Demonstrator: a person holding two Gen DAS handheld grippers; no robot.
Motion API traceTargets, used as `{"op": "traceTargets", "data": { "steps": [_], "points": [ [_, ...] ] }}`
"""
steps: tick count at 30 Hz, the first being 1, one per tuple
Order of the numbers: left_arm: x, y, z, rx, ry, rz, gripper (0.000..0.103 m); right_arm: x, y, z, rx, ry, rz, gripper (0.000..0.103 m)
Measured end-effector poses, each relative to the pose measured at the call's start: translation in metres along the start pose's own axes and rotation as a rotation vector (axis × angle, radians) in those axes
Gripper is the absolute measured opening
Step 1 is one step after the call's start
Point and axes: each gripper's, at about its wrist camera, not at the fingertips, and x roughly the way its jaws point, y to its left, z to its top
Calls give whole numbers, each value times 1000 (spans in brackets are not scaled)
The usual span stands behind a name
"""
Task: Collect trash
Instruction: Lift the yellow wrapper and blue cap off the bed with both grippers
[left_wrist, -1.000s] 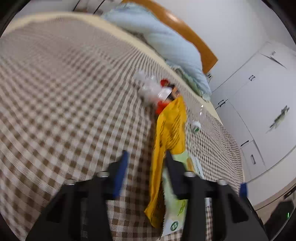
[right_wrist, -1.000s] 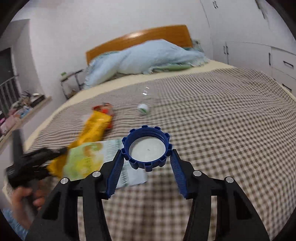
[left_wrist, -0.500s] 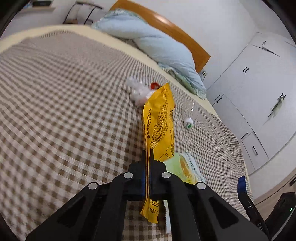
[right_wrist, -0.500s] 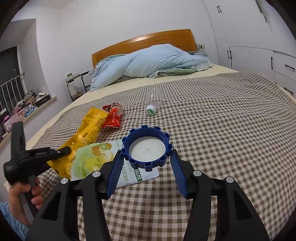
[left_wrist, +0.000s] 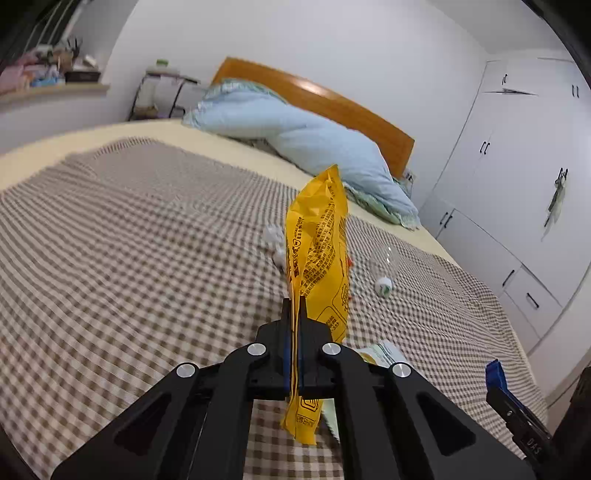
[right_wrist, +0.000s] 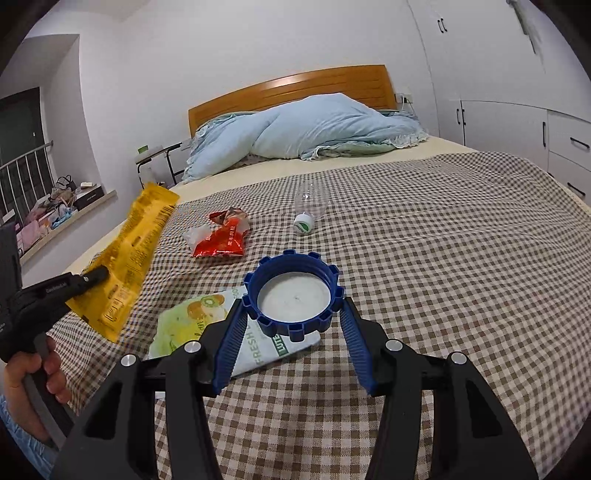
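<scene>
Yellow wrapper (left_wrist: 319, 254) hangs pinched in the left gripper (left_wrist: 294, 314) at frame centre, the right gripper (right_wrist: 291, 325) clasps a blue lid (right_wrist: 293, 295), while red packet (right_wrist: 221, 240), green pouch (right_wrist: 192, 325) and bottle (right_wrist: 308, 210) await collection on the bed (right_wrist: 443, 258).

Snack wrapper (right_wrist: 221, 242) is lying on the bed (right_wrist: 443, 258). Bottle (right_wrist: 308, 206) is lying right of the snack wrapper, pouch (right_wrist: 207, 328) nearer the camera, long bag (right_wrist: 129, 251) hanging left, pillow (right_wrist: 314, 129) sitting behind.
</scene>
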Motion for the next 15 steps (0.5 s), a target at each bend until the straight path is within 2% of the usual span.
{"op": "traceTargets", "data": {
  "steps": [6, 15],
  "points": [
    [-2, -4, 3, 14, 8, 1, 0, 0, 4, -1, -21, 1, -2, 51],
    [0, -23, -6, 43, 23, -37, 0, -4, 10, -2, -45, -7, -10, 51]
  ]
}}
